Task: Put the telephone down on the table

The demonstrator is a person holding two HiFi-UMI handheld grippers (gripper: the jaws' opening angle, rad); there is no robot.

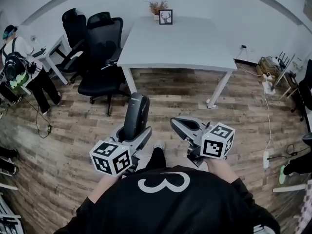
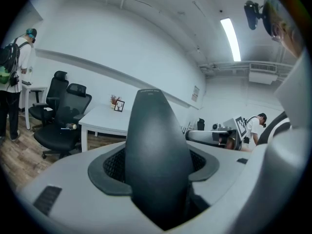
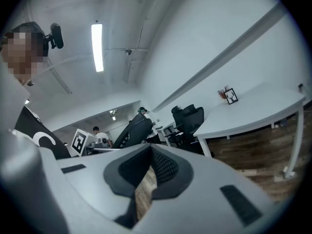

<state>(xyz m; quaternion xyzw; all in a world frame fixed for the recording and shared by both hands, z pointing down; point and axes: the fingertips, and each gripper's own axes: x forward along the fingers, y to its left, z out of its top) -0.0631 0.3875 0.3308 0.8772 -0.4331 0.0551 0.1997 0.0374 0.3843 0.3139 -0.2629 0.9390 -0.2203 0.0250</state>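
A dark telephone handset (image 1: 135,116) stands upright between the jaws of my left gripper (image 1: 132,134), which is shut on its lower part. The left gripper view has the handset (image 2: 157,150) filling the middle, with the pads (image 2: 109,167) pressed against both sides. To its right my right gripper (image 1: 178,125) is held level with its jaws together and nothing between them. Seen from the right gripper view, the handset (image 3: 134,130) leans at centre left. Ahead, across the wooden floor, stands the white table (image 1: 180,45), well away from both grippers.
A small framed picture (image 1: 165,17) and a dried plant (image 1: 157,7) sit at the table's far edge. Black office chairs (image 1: 100,52) crowd its left side. A person (image 1: 22,69) stands at far left by a second desk. Cables and a power strip (image 1: 267,86) lie at right.
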